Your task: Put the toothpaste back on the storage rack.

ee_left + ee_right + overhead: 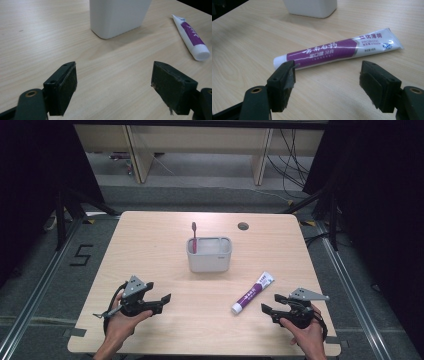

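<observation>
Plainly, the step in hand looked like picking up the toothpaste tube [253,293], presumably to stand it in the grey holder [209,254] beside the toothbrush [194,236].

At the lower left of the high view, the left tongs [167,298] sat low over the worktop [150,245], jaws spread wide with nothing between them. In the left gripper view the left tongs [113,82] faced the holder [117,16] at the top centre, with the tube [191,37] off at the upper right; they seemed best kept ready to steady the holder.

At the middle of the high view the holder stood upright with the toothbrush in its left compartment, head up. Right of it and lower in the frame, the tube lay flat on the worktop, slanted, cap end toward the bottom of the frame, apart from the holder.

At the lower right, the right tongs [268,305] were released and empty, just beside the cap end. In the right gripper view the right tongs [327,77] stood wide, the tube [337,50] lying crosswise just beyond the pads. A good grasp would probably mean moving forward until the purple mid-body sat between the pads, then clenching across its narrow width rather than at the slippery cap, so the tube would not swing when lifted.
</observation>
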The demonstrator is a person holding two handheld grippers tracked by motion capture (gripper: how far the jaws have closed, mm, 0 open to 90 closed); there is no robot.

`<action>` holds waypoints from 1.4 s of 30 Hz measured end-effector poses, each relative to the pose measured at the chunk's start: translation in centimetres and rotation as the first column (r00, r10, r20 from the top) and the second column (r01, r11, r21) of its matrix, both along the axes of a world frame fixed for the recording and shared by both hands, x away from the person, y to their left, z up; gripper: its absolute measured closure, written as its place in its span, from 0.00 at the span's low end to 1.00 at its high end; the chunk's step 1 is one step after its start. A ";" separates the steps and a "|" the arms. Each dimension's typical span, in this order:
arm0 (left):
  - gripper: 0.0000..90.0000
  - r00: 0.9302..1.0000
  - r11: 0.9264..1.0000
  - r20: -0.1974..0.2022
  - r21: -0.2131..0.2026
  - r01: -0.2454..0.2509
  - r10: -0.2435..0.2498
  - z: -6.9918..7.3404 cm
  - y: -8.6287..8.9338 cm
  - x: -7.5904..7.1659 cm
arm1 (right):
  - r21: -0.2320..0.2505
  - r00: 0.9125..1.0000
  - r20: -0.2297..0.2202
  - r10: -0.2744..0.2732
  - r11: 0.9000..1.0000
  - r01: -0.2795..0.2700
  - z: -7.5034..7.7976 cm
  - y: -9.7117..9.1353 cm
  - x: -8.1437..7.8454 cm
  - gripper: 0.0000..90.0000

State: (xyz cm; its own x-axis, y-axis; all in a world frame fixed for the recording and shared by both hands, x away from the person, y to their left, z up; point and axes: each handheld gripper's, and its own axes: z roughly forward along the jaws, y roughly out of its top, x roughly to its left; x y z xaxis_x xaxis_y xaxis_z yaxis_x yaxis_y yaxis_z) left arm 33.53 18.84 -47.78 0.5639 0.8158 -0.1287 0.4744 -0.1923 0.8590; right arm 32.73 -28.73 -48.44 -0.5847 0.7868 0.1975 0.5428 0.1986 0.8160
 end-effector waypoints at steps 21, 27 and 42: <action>0.23 0.999 0.997 -0.009 0.062 0.042 -0.041 -1.4 0.7 -3.1 | -0.021 0.995 -0.010 0.102 0.995 -0.102 0.8 2.9 0.5 0.88; 0.25 0.999 0.997 -0.008 0.059 0.049 -0.049 -1.4 0.7 -3.2 | -0.073 0.985 -0.008 0.173 0.982 -0.173 0.8 5.1 1.2 1.00; 0.25 0.997 0.995 -0.021 0.078 0.069 -0.068 -1.9 0.5 -3.3 | -0.129 0.972 -0.044 0.232 0.963 -0.236 0.2 9.6 3.3 1.00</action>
